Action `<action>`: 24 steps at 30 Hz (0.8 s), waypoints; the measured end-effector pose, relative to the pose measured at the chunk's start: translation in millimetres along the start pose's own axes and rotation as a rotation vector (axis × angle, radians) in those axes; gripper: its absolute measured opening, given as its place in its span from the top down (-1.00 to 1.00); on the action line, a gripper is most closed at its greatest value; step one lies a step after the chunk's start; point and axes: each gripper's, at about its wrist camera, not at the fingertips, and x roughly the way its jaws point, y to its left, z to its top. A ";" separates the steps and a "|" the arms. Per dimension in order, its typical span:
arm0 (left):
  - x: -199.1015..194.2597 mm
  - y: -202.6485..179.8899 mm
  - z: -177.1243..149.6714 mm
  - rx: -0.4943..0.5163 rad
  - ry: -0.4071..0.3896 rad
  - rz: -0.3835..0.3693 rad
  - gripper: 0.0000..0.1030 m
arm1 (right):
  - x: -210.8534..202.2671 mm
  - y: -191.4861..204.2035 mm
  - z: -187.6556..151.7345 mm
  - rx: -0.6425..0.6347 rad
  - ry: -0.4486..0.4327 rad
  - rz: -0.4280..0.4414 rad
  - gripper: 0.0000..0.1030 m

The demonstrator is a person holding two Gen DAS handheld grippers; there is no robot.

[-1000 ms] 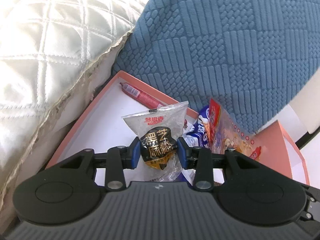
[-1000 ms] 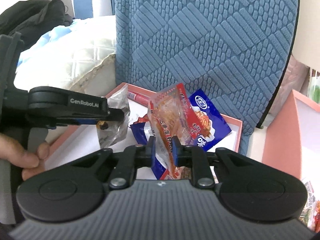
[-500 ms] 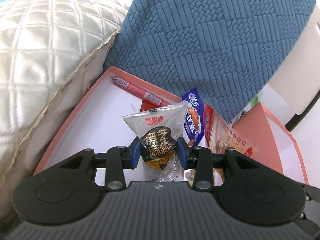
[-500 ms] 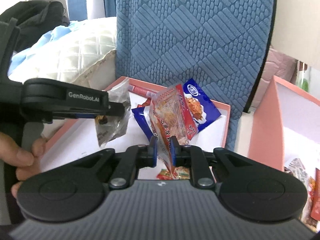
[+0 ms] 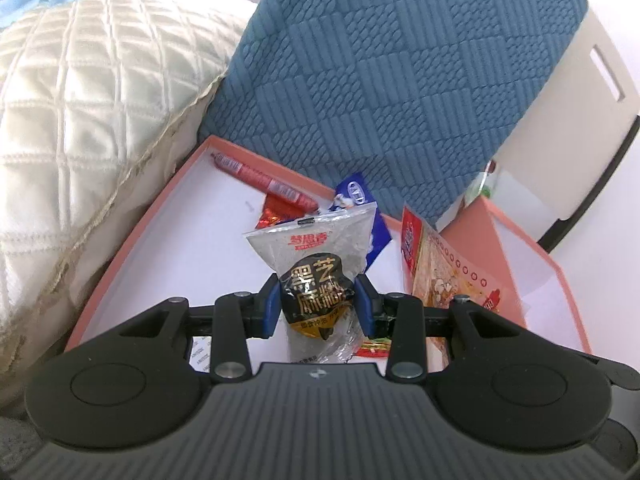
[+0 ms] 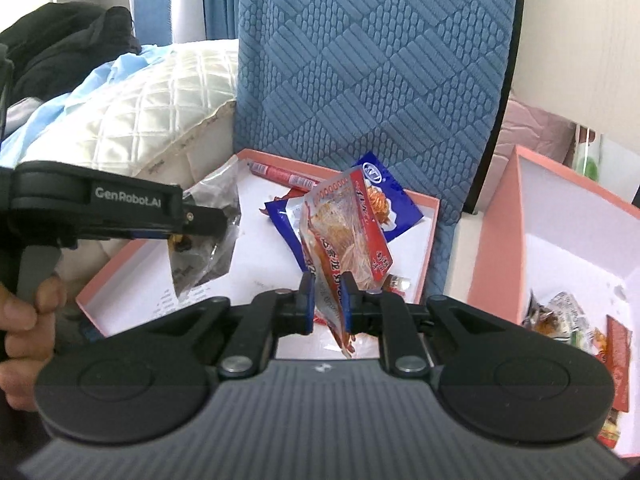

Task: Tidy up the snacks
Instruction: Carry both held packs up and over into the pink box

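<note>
over the shallow pink tray (image 5: 132, 248), both grippers have drifted across since a second ago: in the left wrist view the blue cushion (image 5: 400, 80) now sits higher and farther back, more of the tray's white floor shows, and the second pink box (image 5: 532, 256) at the right has come further into view. in the right wrist view that box (image 6: 496, 240) now shows its snack-filled inside.

the left gripper (image 5: 318, 306) is clamped on a clear packet (image 5: 316, 256) with a black and gold label and a red logo near its top seal; the packet stands upright above the tray. the right gripper (image 6: 327, 300) is pinched tight on a red and clear packet (image 6: 348, 236) of orange strips, held tilted above the tray's near edge.

on the tray floor lie a red sausage stick (image 5: 264, 178) along the far wall and a blue packet (image 6: 384, 204), partly covered by the held packets. the label text is too small to read. a hand (image 6: 24, 332) on the left gripper's handle is cut off at the frame edge.
</note>
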 end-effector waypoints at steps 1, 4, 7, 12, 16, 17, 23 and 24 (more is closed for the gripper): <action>-3.6 -1.9 1.1 0.001 -0.005 0.000 0.16 | -3.0 -0.9 0.5 0.001 -0.003 0.000 0.69; -15.1 -8.4 3.2 -0.003 -0.018 -0.006 0.16 | -14.3 -4.1 4.3 -0.003 -0.015 -0.004 0.69; -24.9 -11.1 3.0 -0.025 -0.019 -0.016 0.16 | -26.9 -5.7 7.7 -0.003 -0.025 0.000 0.69; -39.0 -21.1 5.7 -0.033 -0.013 -0.018 0.16 | -47.4 -9.3 14.0 0.000 -0.036 0.003 0.69; -51.6 -33.9 13.0 -0.023 -0.008 -0.024 0.16 | -63.2 -12.6 18.2 0.009 -0.049 -0.003 0.69; -54.0 -38.6 15.0 -0.014 -0.006 -0.024 0.16 | -67.0 -14.0 19.6 0.013 -0.052 -0.003 0.69; -67.5 -66.5 24.4 -0.003 0.004 -0.032 0.16 | -88.9 -24.6 30.0 0.028 -0.072 -0.004 0.69; -68.9 -70.8 25.8 -0.002 0.010 -0.037 0.16 | -92.1 -27.2 31.9 0.030 -0.076 -0.006 0.69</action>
